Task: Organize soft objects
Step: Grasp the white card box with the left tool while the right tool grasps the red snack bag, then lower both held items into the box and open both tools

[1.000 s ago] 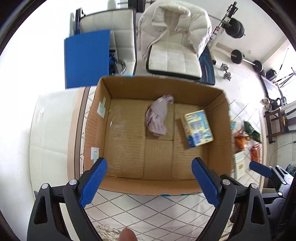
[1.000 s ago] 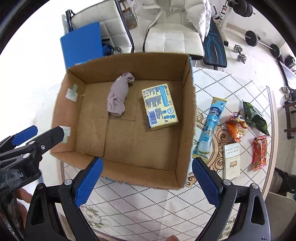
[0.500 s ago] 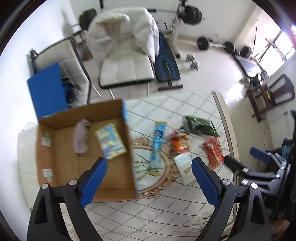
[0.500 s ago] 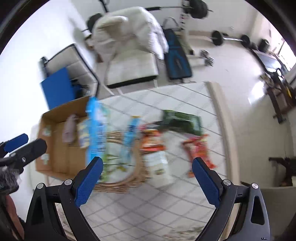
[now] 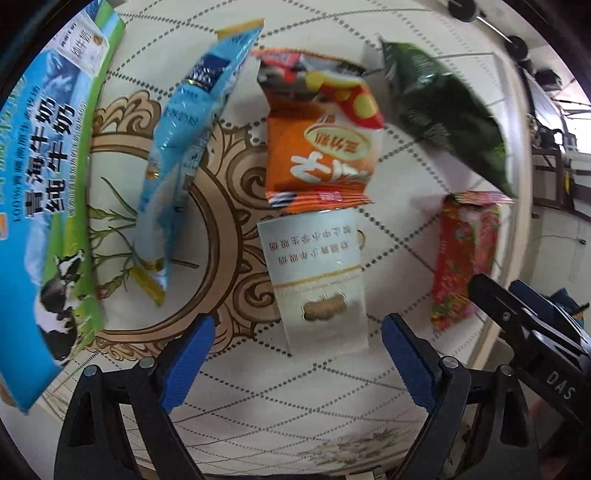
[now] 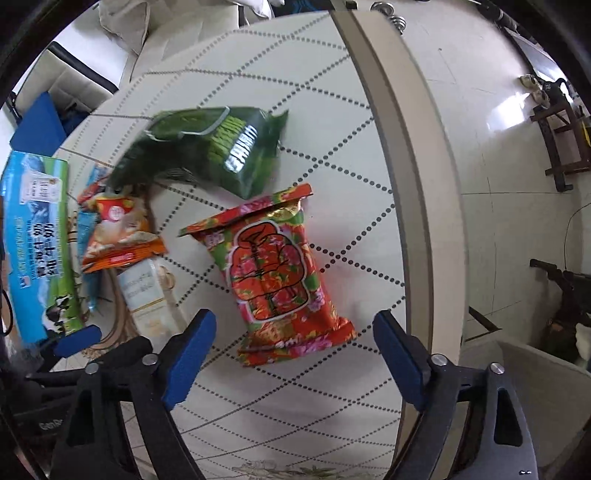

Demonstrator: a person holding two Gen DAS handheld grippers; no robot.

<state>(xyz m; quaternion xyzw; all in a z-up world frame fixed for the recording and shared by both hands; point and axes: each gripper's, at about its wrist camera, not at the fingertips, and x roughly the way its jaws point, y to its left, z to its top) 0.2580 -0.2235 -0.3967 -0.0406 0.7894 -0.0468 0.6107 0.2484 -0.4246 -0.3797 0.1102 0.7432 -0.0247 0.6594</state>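
My left gripper [image 5: 295, 354] is open and empty, just short of a white tissue pack [image 5: 317, 280]. Beyond it lie an orange snack bag [image 5: 317, 140], a light blue pouch [image 5: 184, 136] and a dark green bag [image 5: 443, 107]. My right gripper [image 6: 291, 354] is open and empty, just short of a red flowered pack [image 6: 273, 273], which also shows in the left wrist view [image 5: 465, 254]. The green bag [image 6: 210, 147], orange bag [image 6: 118, 232] and tissue pack [image 6: 151, 295] lie to its left.
The cardboard box's printed blue and green outer wall [image 5: 44, 206] stands at the left; it also shows in the right wrist view [image 6: 33, 240]. The table's beige edge [image 6: 413, 155] runs on the right, with floor beyond. White chairs [image 6: 122, 33] stand behind.
Both grippers have swung right from above the cardboard box and come down close over the packets on the table. Both stay open and empty.
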